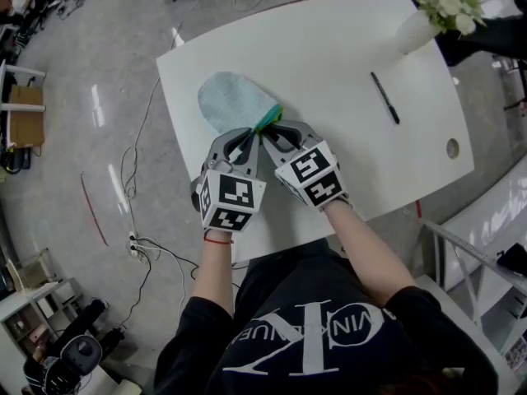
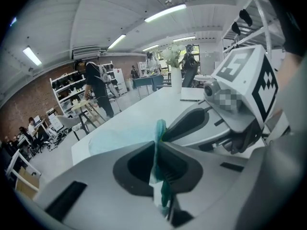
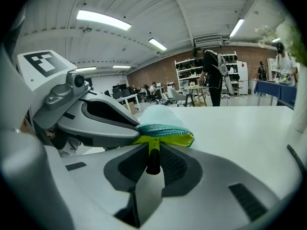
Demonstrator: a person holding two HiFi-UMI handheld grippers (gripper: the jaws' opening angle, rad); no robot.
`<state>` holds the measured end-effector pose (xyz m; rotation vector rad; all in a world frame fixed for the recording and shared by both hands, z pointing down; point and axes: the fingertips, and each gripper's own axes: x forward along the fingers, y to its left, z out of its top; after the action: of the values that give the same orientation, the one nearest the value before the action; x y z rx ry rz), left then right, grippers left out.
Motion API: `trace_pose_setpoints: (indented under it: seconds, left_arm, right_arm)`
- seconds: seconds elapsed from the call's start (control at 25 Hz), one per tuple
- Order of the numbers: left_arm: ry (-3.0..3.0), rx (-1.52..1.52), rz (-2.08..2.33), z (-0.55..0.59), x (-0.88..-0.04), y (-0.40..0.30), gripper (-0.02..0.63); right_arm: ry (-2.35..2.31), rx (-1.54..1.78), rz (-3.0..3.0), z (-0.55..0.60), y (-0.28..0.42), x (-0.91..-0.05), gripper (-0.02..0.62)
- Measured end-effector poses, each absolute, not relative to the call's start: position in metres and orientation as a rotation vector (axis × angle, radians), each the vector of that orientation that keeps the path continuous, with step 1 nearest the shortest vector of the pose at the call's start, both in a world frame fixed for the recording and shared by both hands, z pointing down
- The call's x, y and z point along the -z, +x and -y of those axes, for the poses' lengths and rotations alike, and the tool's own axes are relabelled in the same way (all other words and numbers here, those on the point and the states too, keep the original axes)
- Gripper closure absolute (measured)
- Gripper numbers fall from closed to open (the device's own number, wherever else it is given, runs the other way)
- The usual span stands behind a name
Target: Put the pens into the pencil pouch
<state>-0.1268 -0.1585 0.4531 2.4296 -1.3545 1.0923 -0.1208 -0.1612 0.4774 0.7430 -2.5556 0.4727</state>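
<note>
Light-blue pencil pouch [image 1: 235, 101] lies flat on the white table [image 1: 329, 56], its mouth facing 4 o'clock toward the person. Left gripper [image 1: 249, 135] has its jaws together, pinching the teal mouth edge. Right gripper [image 1: 272, 132], just beside it at 3 o'clock, is clamped on a slim yellow-and-black item [image 3: 152, 159], probably a pen, whose far end meets the yellow lining. A black pen [image 1: 384, 97] lies loose, well apart at 3 o'clock of the pouch.
</note>
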Motion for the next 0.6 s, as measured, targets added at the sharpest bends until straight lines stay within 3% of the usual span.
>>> trace_pose_setpoints:
  seconds: [0.44,0.6]
  left_arm:
    - [2.395,-1.056,1.389,0.16,-0.454,-0.142,0.589]
    - [2.387,-1.042,1.397,0.162,-0.453,-0.145,0.589]
  right_arm:
    - [0.724,-0.443,2.55,0.145,-0.109,-0.469,0.5]
    - [0.711,-0.402,2.526,0.137,-0.101,-0.472,0.523]
